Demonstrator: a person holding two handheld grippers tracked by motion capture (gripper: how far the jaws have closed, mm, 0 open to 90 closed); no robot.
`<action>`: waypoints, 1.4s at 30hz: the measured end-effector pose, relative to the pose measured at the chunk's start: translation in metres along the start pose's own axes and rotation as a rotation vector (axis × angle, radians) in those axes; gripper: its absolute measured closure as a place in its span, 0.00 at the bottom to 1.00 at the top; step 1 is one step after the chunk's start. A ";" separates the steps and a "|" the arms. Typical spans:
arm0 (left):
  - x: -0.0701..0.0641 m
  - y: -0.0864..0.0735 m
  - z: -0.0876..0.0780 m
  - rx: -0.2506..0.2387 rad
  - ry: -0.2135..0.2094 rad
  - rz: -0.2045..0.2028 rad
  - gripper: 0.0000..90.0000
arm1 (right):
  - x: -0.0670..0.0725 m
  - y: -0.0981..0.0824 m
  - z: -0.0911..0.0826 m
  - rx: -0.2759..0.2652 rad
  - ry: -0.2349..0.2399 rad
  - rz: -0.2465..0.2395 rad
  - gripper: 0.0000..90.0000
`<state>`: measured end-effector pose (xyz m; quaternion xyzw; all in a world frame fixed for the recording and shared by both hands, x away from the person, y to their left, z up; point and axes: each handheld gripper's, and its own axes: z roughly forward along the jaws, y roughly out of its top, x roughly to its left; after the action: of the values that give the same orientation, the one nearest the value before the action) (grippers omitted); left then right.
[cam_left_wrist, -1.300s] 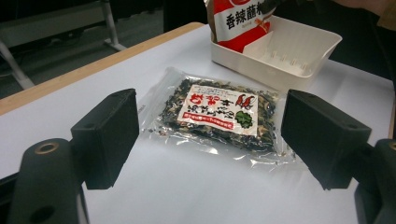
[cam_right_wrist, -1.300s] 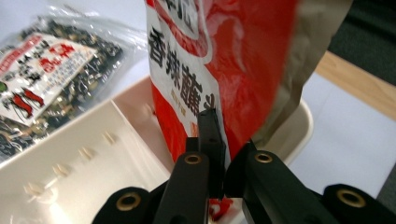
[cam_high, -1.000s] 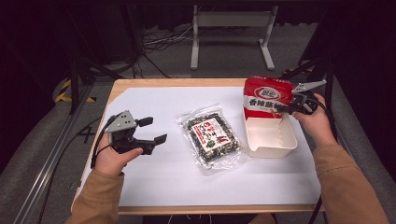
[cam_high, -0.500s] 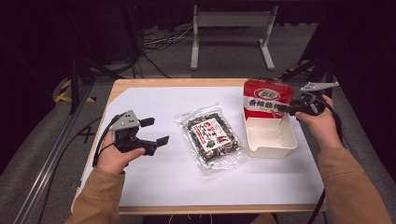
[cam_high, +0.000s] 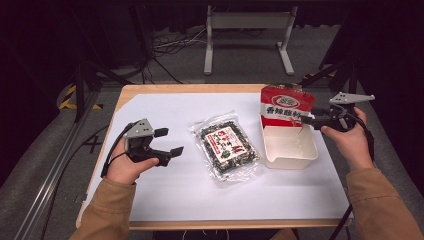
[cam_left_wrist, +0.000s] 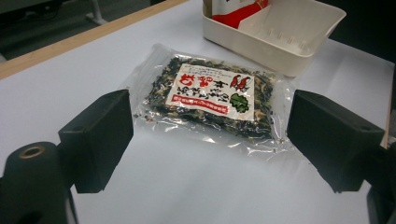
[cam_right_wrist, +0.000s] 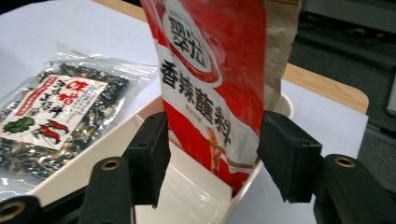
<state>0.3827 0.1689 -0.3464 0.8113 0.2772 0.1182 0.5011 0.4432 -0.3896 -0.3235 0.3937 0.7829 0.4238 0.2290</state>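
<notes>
Red pouch stands upright in the white tray, leaning on its far wall; right gripper, jaws just spread, has let go; left gripper spread, facing the seaweed bag on the bench, likely next.

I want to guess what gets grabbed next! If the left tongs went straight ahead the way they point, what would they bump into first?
Most likely the clear packet of dried greens lying flat on the white paper. The left tongs stand open, aimed right at it, with bare paper between. The white tub lies farther behind.
</notes>
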 end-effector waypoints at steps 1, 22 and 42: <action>0.000 0.000 0.000 0.005 0.004 0.000 0.17 | 0.002 0.000 -0.003 -0.010 -0.001 0.000 0.48; 0.006 -0.002 0.004 0.090 0.050 -0.016 0.26 | 0.068 -0.012 -0.033 -0.101 0.124 -0.034 0.50; 0.016 -0.004 0.024 0.122 0.073 -0.033 0.13 | 0.096 -0.027 -0.031 -0.137 0.189 -0.097 0.48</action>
<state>0.4054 0.1617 -0.3626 0.8309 0.3152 0.1224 0.4419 0.3541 -0.3353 -0.3319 0.2971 0.7884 0.4999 0.2009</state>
